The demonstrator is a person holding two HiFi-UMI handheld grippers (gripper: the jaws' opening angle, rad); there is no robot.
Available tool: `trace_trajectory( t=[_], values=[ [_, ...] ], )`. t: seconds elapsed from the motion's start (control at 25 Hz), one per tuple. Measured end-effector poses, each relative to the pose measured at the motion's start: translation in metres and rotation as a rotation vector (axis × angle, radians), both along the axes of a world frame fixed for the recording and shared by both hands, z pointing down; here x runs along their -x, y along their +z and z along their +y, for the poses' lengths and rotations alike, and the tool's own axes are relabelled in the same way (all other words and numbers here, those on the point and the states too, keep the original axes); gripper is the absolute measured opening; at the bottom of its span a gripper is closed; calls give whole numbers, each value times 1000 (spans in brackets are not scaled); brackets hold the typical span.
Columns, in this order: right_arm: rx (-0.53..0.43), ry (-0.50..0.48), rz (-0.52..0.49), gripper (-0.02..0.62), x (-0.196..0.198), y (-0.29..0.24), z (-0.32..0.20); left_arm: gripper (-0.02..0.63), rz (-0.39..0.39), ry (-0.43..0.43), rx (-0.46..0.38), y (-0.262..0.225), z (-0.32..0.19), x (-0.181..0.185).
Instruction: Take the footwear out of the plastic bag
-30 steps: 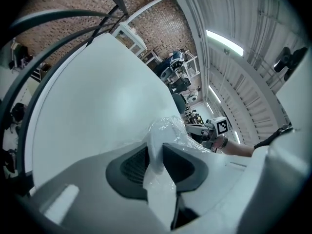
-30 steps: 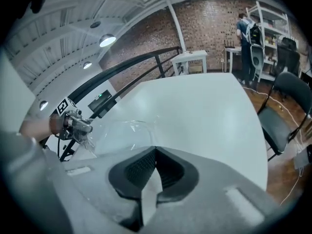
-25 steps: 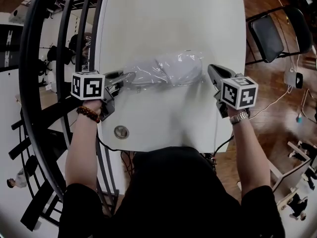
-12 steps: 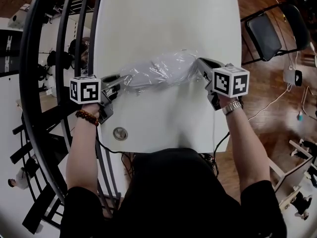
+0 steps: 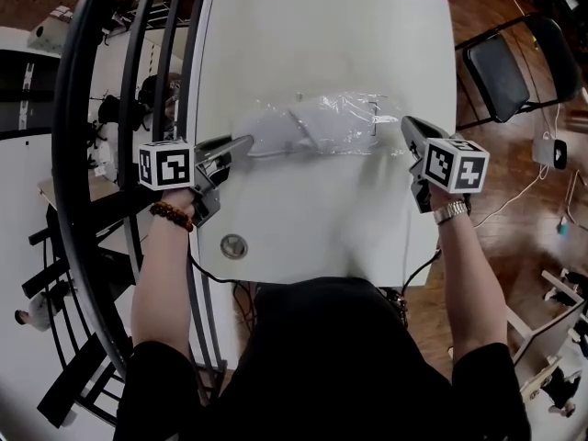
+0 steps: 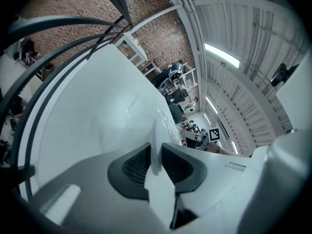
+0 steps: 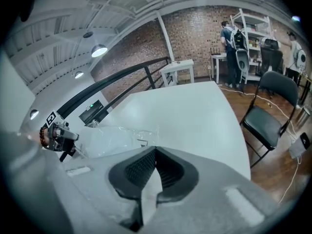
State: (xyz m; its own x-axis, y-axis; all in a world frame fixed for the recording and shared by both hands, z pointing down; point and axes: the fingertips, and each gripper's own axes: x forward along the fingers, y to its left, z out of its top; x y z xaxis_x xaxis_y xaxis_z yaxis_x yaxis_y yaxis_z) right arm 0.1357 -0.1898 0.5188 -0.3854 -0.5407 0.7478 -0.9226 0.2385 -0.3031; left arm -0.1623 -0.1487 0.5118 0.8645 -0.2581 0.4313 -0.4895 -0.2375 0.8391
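A clear plastic bag [image 5: 354, 122] lies across the white table [image 5: 312, 26] with a pale grey piece of footwear [image 5: 289, 134] inside, toward its left end. At that left end sits my left gripper [image 5: 246, 141]. Its jaws are closing, and in the left gripper view [image 6: 157, 155] an opaque pale edge of the footwear [image 6: 158, 179] is pressed between the pads. My right gripper [image 5: 406, 125] is shut at the bag's right end and seems to pinch the thin film. The bag [image 7: 112, 138] reaches up to its closed tips [image 7: 156, 152].
A black railing [image 5: 92, 154] runs along the table's left side. A black folding chair [image 5: 505, 62] stands at the right, with cables on the wooden floor beyond. A round metal grommet [image 5: 233, 245] sits near the table's front edge. People stand by far shelves [image 7: 229, 38].
My right gripper went in to the bag's right end, then drew back to the right. The bag now lies stretched longer and flatter. The left gripper has barely moved.
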Motion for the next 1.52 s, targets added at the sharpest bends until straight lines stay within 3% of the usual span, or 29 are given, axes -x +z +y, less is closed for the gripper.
trace_trajectory(
  t=[0.72,1.0,1.2,1.52],
  values=[
    [-14,205,99,-8,-77,-14,20,80,80,-119,19,-19,9,30],
    [-23,284,142,-8,-121,-19,24,80,172,-232,36,-35,6,32],
    [-11,352,150,-8,-140,-12,36,80,152,-301,2,-30,6,48],
    [4,418,129,-8,-135,-11,46,80,197,-505,-1,-34,-5,71]
  ],
)
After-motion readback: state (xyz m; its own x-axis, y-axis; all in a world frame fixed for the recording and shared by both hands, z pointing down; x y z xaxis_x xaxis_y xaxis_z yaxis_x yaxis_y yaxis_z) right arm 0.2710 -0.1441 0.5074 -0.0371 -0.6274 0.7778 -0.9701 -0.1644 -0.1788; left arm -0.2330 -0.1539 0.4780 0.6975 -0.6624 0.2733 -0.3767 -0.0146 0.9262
